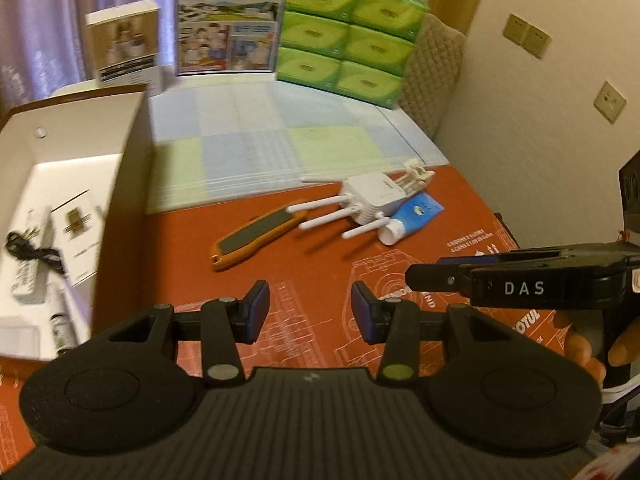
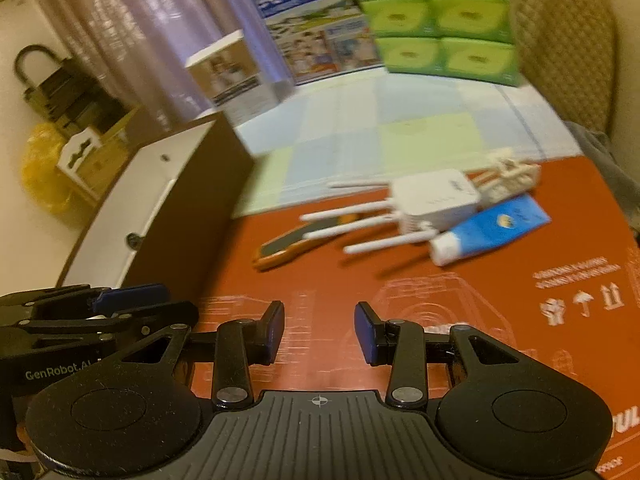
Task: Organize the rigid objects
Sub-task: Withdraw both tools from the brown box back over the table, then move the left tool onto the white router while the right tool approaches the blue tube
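Both tools, left [image 1: 310, 312] and right [image 2: 320, 330], hang open and empty above the red surface [image 1: 320, 256]. The knife [image 1: 256, 236], router [image 1: 368, 200] and tube [image 1: 412, 220] lie ahead, likely bound for the open box [image 1: 132, 160].

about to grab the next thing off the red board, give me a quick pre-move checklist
1. Left gripper empty, jaws apart: ok.
2. Right gripper empty, jaws apart: ok.
3. Utility knife lying free on the red board: ok.
4. Router clear of neighbours: not ok, the tube and a white clip crowd it.
5. Open box has spare room: cannot tell.
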